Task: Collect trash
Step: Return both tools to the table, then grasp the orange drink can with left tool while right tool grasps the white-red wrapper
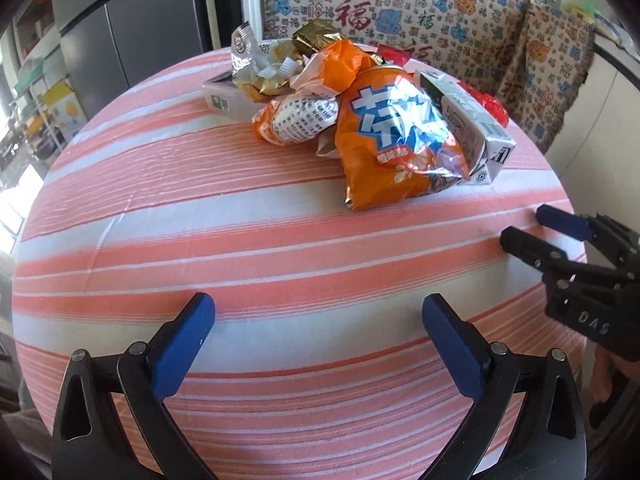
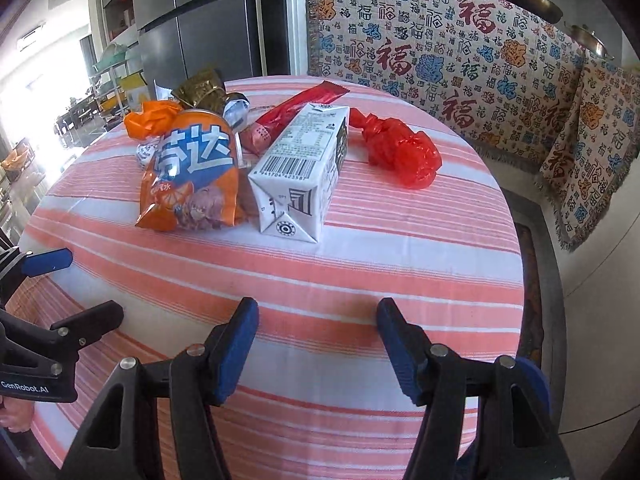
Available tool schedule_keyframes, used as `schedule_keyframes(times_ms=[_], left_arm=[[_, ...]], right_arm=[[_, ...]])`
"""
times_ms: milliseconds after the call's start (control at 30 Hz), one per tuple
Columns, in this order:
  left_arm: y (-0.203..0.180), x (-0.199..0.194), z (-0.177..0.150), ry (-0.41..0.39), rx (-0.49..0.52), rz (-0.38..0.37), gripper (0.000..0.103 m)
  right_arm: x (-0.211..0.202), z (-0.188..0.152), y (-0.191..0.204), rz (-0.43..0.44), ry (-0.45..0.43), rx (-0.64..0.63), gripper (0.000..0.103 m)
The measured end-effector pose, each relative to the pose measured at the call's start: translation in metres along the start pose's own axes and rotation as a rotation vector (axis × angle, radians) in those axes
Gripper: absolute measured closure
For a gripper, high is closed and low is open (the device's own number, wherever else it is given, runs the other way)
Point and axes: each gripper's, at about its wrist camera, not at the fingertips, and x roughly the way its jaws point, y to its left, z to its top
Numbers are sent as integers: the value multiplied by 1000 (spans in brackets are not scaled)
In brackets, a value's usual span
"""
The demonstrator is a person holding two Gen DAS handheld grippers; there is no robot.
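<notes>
Left gripper [image 1: 318, 306]: jaws spread wide over bare striped cloth, nothing between the blue pads; its lower body cut off by the frame edge
Right gripper [image 2: 318, 310]: jaws parted to a moderate gap, nothing held; in the left wrist view it enters from the right edge, only the fingertips and part of the body visible
Table [image 2: 400, 272]: round, covered by an orange-and-white striped cloth; near rim hidden behind both grippers
Orange drink label wrapper [image 1: 396, 140]: nearest trash item, crumpled, lying at mid-table; print partly folded under
White carton [image 2: 298, 172]: on its side, touching the right flank of the orange wrapper, barcode face up
Red plastic bag [image 2: 400, 150]: knotted, just beside the carton on the right; in the left wrist view mostly hidden behind the carton
Red stick wrapper [image 2: 296, 106]: behind the carton, lower end covered
Gold foil wrapper [image 1: 316, 36]: far side of the pile, partly buried
White plastic box [image 1: 224, 98]: far left of the pile, top hidden under wrappers
Patterned throw [image 2: 440, 48]: beyond the table, draped over a seat whose form cannot be made out
</notes>
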Motion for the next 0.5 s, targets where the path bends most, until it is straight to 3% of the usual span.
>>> schedule_keyframes(times_ms=[100,200,500], left_arm=[[-9,-2,20,3,-48,-65,1],[-25,0,40,-12,-52,-68,1],[-67,34,64,-19,20,145,0]], right_arm=[[-1,1,0,4,5,-1,39],[-3,-1,-1,7,8,-7,39],[-10,-9,-8,10,11,-15,39]])
